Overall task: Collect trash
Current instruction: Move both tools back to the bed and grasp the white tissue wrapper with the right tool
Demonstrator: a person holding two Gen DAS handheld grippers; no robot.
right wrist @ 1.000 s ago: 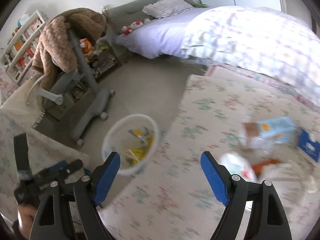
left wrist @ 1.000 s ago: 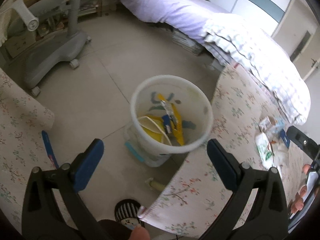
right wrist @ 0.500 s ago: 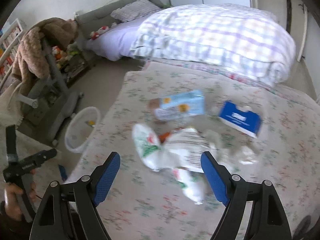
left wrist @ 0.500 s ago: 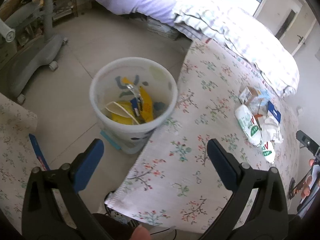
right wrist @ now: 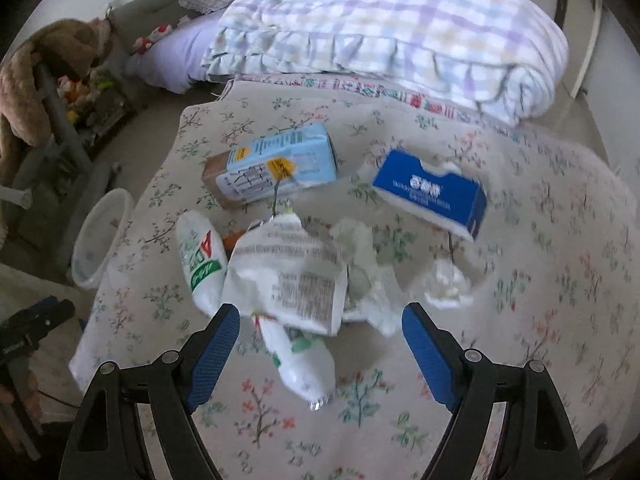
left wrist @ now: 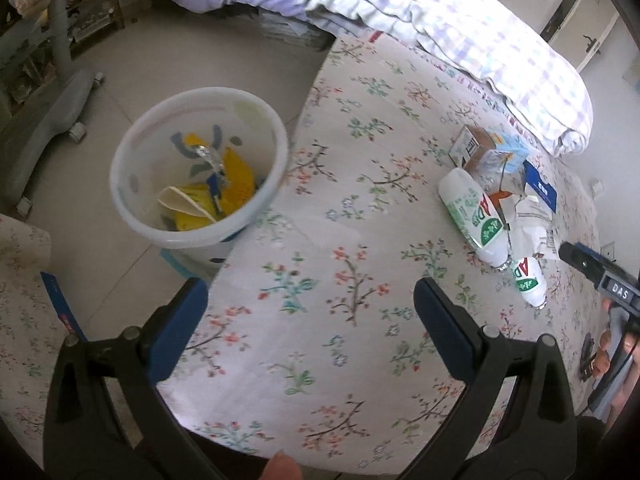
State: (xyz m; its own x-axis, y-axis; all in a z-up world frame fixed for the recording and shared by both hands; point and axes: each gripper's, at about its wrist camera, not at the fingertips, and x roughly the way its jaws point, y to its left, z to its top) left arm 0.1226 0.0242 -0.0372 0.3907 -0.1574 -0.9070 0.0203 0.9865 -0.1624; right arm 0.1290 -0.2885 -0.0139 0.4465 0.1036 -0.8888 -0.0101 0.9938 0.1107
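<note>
A pile of trash lies on a floral mat point(right wrist: 540, 280): a light blue carton point(right wrist: 280, 164), a dark blue box point(right wrist: 432, 192), two white bottles with green labels point(right wrist: 200, 260) point(right wrist: 304, 364), a printed white wrapper point(right wrist: 292, 276) and crumpled paper point(right wrist: 444, 280). My right gripper point(right wrist: 320, 324) hovers open just above the wrapper and the nearer bottle, touching nothing. My left gripper point(left wrist: 310, 300) is open over bare mat point(left wrist: 340, 240), with the same pile point(left wrist: 480, 216) to its right. A white bin point(left wrist: 200, 168) holding yellow scraps stands on the floor at the mat's left edge.
A bed with a checked quilt point(right wrist: 380, 28) borders the mat's far side. A grey wheeled chair base point(left wrist: 44, 120) stands on the tiled floor left of the bin. A second floral mat point(left wrist: 24, 320) and a blue strip point(left wrist: 60, 304) lie at the lower left.
Both views have swung right from the bin toward the trash pile. The right gripper has come down close over the wrapper and bottles. Both grippers stayed open.
</note>
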